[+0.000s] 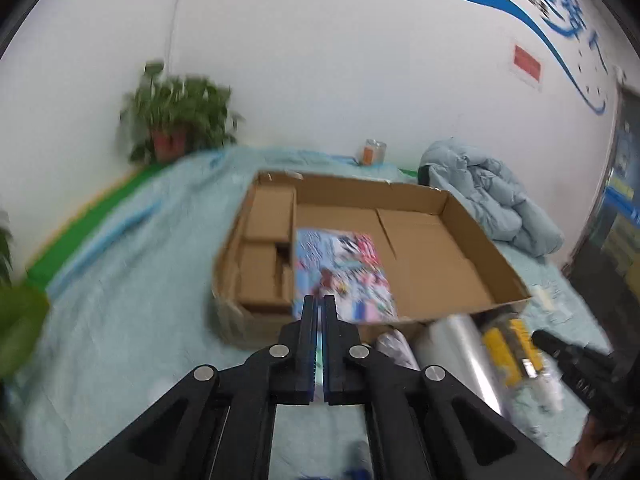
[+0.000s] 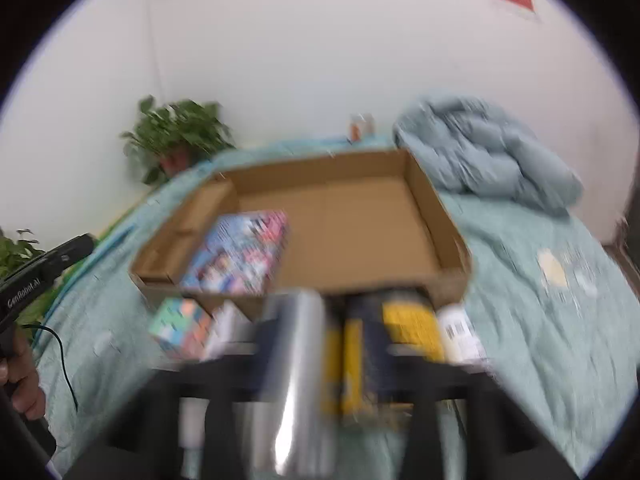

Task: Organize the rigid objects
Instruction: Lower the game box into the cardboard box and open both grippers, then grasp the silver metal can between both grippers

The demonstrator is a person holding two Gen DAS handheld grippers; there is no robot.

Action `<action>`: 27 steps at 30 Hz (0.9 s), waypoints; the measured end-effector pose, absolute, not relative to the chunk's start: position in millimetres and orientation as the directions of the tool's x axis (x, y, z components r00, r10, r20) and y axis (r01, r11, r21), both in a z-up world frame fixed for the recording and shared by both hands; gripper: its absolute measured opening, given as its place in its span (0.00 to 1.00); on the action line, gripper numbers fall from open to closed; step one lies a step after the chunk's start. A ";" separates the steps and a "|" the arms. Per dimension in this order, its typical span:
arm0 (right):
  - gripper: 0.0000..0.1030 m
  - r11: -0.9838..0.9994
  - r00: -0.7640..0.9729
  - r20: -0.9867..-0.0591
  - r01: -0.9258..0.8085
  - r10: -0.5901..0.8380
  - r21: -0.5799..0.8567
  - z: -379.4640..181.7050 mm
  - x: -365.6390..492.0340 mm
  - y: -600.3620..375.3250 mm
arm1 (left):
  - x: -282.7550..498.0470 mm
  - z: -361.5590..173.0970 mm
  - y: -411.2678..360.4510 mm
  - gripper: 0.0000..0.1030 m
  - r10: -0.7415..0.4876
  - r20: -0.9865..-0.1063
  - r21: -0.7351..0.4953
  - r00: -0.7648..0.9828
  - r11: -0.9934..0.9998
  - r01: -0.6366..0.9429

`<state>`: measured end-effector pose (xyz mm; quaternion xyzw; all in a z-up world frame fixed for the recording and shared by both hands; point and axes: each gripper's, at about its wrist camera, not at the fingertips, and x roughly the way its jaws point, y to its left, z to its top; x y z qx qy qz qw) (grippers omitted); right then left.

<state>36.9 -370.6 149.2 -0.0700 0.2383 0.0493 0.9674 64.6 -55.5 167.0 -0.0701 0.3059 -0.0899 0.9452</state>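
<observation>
An open cardboard box (image 1: 472,240) (image 2: 436,216) lies on a teal bedspread. Inside it, a colourful printed box (image 1: 340,272) (image 2: 240,256) lies flat beside small brown cartons (image 1: 268,216). My left gripper (image 1: 319,304) is shut and empty, its tips at the box's near edge. My right gripper (image 2: 344,344) is heavily blurred, its fingers spread around a shiny silver cylinder (image 2: 292,376) (image 1: 464,352) and a yellow-and-dark package (image 2: 400,324) (image 1: 512,352); contact is unclear. A pastel box (image 2: 180,324) and a white barcode item (image 2: 460,332) lie in front of the cardboard box.
A folded light-blue quilt (image 1: 488,196) (image 2: 488,152) lies at the back right. A potted plant (image 1: 176,124) (image 2: 176,136) stands at the back left by the wall, and a small jar (image 1: 374,152) stands behind the box. Another plant (image 2: 16,256) is at far left.
</observation>
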 end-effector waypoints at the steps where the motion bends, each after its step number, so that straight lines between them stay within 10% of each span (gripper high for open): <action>1: 0.05 0.989 0.876 -0.478 -0.125 0.070 -0.084 146.0 34.5 -374.2 | 58.9 163.3 -57.3 0.00 -0.227 -0.564 -0.188 0.794 0.972 0.144; 3: 0.16 0.990 0.872 -0.482 -0.133 0.091 -0.054 138.9 25.7 -381.5 | 45.5 155.9 -72.0 0.21 -0.235 -0.573 -0.145 0.785 0.972 0.185; 4: 0.55 0.990 0.868 -0.488 -0.134 0.091 -0.053 137.4 21.3 -385.0 | 40.9 153.6 -78.5 0.71 -0.232 -0.590 -0.123 0.773 0.972 0.199; 5: 0.79 0.989 0.864 -0.494 -0.139 0.099 -0.045 135.4 16.9 -383.4 | 37.3 151.8 -84.0 0.98 -0.227 -0.605 -0.108 0.763 0.973 0.204; 6: 1.00 0.987 0.857 -0.499 -0.159 0.129 -0.017 135.8 13.5 -384.7 | 29.0 150.3 -87.8 0.97 -0.235 -0.589 -0.114 0.773 0.971 0.208; 27: 0.81 0.963 0.605 -0.750 -0.197 0.268 0.185 77.1 44.9 -369.9 | 15.0 119.8 -76.3 0.99 -0.408 -0.686 -0.339 0.603 0.912 0.231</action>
